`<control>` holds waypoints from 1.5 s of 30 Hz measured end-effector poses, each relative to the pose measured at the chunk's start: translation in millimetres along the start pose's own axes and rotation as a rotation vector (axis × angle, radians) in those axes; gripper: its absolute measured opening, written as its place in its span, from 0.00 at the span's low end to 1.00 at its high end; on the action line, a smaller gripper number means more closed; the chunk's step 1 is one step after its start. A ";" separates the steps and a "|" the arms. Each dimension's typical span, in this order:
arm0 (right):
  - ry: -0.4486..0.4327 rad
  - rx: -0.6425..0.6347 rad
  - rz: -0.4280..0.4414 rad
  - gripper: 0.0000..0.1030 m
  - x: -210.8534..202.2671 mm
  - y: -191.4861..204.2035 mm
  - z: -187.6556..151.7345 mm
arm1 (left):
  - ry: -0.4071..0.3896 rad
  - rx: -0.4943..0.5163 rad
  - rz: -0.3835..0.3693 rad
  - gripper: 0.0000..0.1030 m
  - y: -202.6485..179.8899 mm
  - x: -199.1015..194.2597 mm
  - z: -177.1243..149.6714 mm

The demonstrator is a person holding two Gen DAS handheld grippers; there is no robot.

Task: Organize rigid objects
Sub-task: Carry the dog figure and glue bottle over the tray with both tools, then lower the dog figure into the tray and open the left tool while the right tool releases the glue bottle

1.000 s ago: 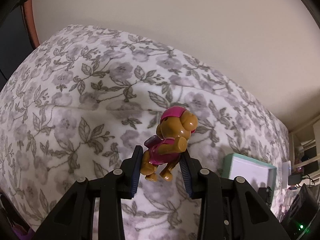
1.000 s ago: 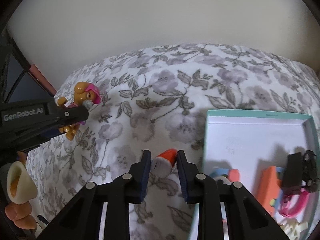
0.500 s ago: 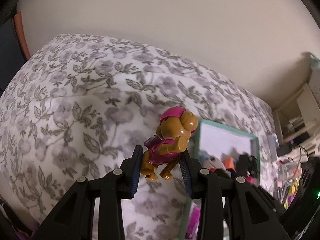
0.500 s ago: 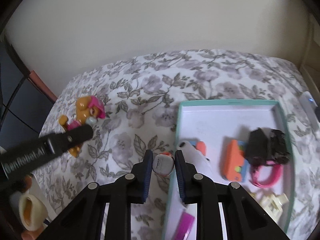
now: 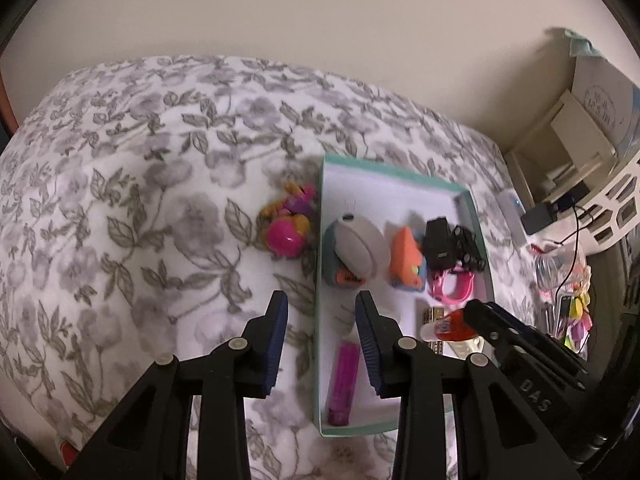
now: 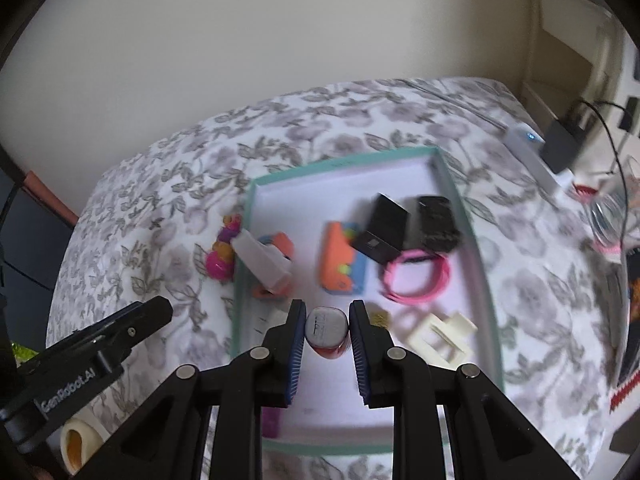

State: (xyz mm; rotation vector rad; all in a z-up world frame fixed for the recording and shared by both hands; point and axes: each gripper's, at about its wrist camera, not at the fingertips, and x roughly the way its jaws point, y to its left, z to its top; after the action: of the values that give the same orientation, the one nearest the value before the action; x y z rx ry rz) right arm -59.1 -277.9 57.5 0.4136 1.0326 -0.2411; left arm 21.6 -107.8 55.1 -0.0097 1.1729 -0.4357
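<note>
A teal-rimmed white box (image 5: 318, 320) (image 6: 240, 280) lies on the flowered bed. My left gripper (image 5: 322, 304) hovers over the box's left wall, open, with nothing between its blue pads. The brown-and-pink pup toy (image 5: 286, 224) (image 6: 222, 254) lies on the bedspread just outside that wall. My right gripper (image 6: 326, 312) is shut on a small red-and-white bottle (image 6: 326, 332) (image 5: 448, 326) above the box's near half. My left gripper's finger (image 6: 152, 312) shows at the lower left of the right wrist view.
In the box lie a grey round toy (image 5: 356, 248), an orange-and-blue toy (image 6: 342, 264), black blocks (image 6: 408, 228), a pink strap (image 6: 416, 280), a cream clip (image 6: 440, 332) and a magenta pen (image 5: 344, 376). Shelves and cables (image 5: 568, 208) stand right of the bed.
Both grippers swung right to the box. The pup toy has left my left gripper and lies on the bed beside the box. My right gripper carried the bottle over the box.
</note>
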 end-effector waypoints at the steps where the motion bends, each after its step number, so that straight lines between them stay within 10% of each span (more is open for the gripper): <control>1: 0.003 0.005 -0.006 0.23 -1.0 -3.2 -2.7 | 0.003 -0.001 0.005 0.35 1.3 1.3 -0.9; 13: -0.003 0.042 0.002 0.23 -3.6 -13.8 -1.0 | 0.006 -0.148 0.006 0.36 46.8 36.9 26.2; 17: 0.001 0.048 0.000 0.23 0.2 -15.7 1.9 | -0.018 -0.127 0.024 0.55 41.5 51.5 37.8; 45: 0.071 0.101 0.004 0.23 22.6 -32.0 1.6 | 0.052 -0.140 0.018 0.45 45.6 109.9 49.4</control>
State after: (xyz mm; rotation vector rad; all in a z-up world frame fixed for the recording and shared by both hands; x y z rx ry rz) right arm -58.9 -307.3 31.6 0.5182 1.0926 -0.2775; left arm 115.0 -113.6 -33.4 -0.1095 1.2519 -0.3395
